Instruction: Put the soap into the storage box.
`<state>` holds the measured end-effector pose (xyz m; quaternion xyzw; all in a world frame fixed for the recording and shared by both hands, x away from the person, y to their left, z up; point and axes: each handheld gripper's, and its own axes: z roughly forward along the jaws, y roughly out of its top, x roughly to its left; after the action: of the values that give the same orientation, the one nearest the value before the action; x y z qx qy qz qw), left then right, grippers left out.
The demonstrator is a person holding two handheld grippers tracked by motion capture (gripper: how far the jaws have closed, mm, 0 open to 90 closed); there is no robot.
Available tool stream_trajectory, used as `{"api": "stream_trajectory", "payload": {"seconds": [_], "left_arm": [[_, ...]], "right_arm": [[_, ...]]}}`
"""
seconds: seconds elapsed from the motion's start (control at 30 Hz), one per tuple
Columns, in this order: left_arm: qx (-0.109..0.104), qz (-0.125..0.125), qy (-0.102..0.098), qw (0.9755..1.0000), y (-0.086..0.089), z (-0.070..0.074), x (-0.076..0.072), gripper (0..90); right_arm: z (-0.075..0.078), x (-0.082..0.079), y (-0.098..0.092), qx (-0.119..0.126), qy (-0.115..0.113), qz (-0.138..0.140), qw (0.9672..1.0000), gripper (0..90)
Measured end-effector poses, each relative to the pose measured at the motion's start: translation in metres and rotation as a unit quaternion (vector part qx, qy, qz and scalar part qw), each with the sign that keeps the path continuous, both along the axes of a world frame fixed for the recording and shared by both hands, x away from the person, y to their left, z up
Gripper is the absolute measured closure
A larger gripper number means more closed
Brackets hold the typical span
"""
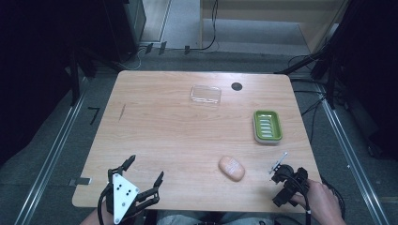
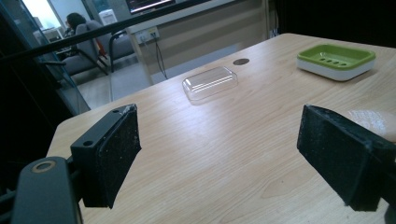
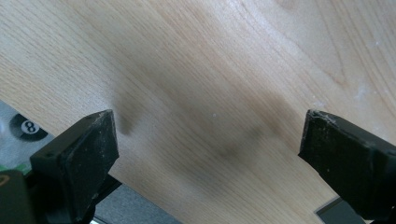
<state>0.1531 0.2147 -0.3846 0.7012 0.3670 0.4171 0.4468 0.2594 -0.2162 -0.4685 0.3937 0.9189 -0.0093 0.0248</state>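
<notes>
While both grippers sit at the near edge of the table (image 1: 155,126), the left gripper (image 1: 145,171) has its 2 jaws spread wide with nothing between them, and the right gripper (image 1: 279,165), held in a hand (image 1: 324,199) at the near right corner, also has its jaws spread over bare wood. Between the 2 grippers, nearer the right one, the soap (image 1: 231,168) lies flat on the table, untouched. Farther back, the green dish (image 1: 267,125) stands right of center, well apart from the clear lid (image 1: 205,94) near the far edge.
</notes>
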Motion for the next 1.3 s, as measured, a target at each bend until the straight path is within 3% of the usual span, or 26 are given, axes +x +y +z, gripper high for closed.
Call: {"api": "stream_trajectory", "payload": {"seconds": [0.5,0.8,1.3], "left_arm": [[0.000,0.000,0.001,1.0000,0.000,0.000,0.000,13.9],[-0.001,0.001,0.000,1.0000,0.000,0.000,0.000,13.9],[-0.003,0.002,-0.001,1.0000,0.001,-0.001,0.000,13.9]], "right_arm": [[0.004,0.001,0.015,-0.013,-0.004,0.011,0.9999,3.4],[0.010,0.006,0.031,-0.012,-0.010,0.031,0.9994,2.9],[0.016,0.012,0.061,0.004,-0.011,0.058,0.9983,1.6]]}}
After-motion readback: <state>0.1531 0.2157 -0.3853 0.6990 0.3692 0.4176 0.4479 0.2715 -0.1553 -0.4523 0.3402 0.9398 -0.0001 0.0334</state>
